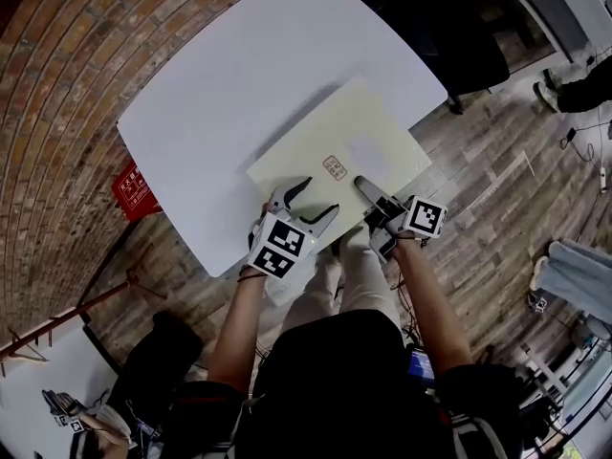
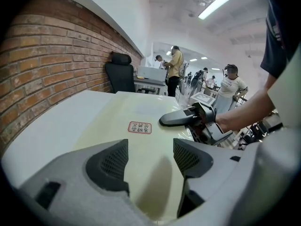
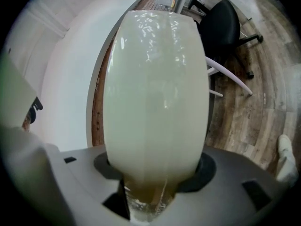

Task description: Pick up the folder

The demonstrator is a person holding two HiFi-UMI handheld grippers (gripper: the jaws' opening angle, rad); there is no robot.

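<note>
The folder (image 1: 335,142) lies on the white desk (image 1: 239,75), in the middle of the head view. It is pale yellow, with a small red label (image 1: 334,167) on the upper face. Its near edge is at the lower edge of the desk, and its right corner goes a little past the desk edge.

The right gripper (image 1: 363,185) is clenched on the near edge of the folder. In the right gripper view the sheet (image 3: 155,93) comes out from between the two jaws (image 3: 155,171) and fills the centre of the frame. The desk (image 3: 66,79) is at the left and the wooden floor (image 3: 244,102) is at the right. In the left gripper view one jaw of this gripper (image 2: 163,122) lies flat on top of the folder (image 2: 117,121).

The left gripper (image 1: 323,195) is just beside it, at the left, over the same near edge. Its jaws (image 2: 150,157) are apart and hold nothing; between them only the folder surface is seen, and they seem to be a little above it.

The step in hand seems to be the grasp itself: one side is taken, and the folder looks flat on the desk, not yet raised. The next move probably calls for a lift with the right gripper. The folder is thin and wide, so it may bend or hang down on the far side. The left gripper could close on the near edge to share the weight and keep the sheet level.
</note>
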